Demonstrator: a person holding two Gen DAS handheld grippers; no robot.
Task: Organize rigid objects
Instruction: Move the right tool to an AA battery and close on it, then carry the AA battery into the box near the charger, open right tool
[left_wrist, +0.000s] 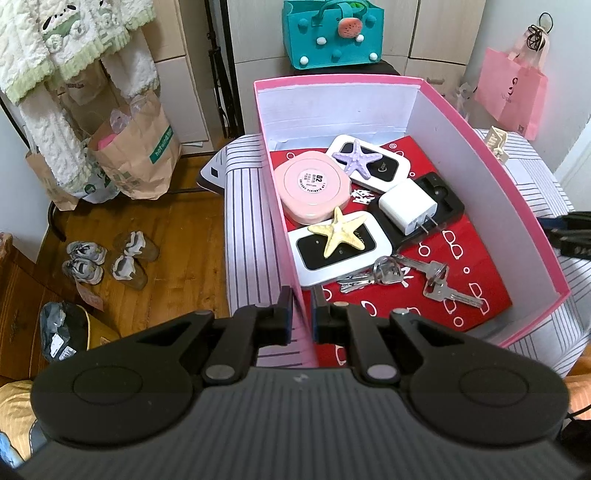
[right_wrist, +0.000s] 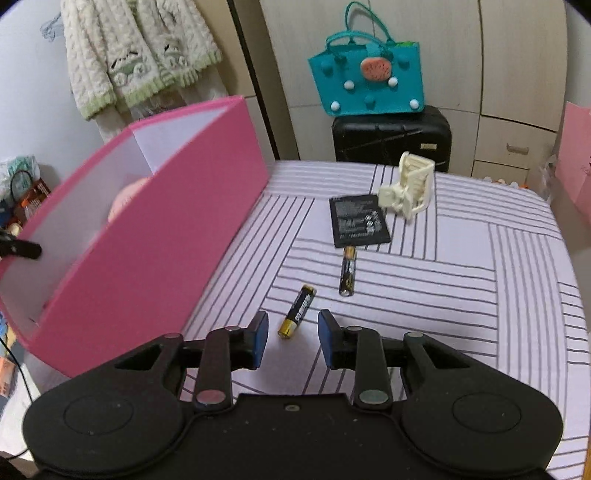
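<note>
Left gripper (left_wrist: 302, 314) fingers clamp pink box (left_wrist: 282, 206) wall; right gripper (right_wrist: 293, 338) straddles battery (right_wrist: 297, 312).

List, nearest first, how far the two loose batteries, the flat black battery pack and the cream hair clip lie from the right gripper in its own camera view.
From the right gripper, whose jaws are open:
1. Nearer battery, just ahead, between the fingertips.
2. Second battery, farther up, slightly right.
3. Flat black battery pack, beyond it.
4. Cream hair clip, farthest, at the pack's right corner.

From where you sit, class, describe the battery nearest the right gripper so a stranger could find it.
Start at the pink box on the striped bedspread. Right of it lie two black-and-gold batteries; pick the nearer battery, tilted, just ahead of the right gripper.
</note>
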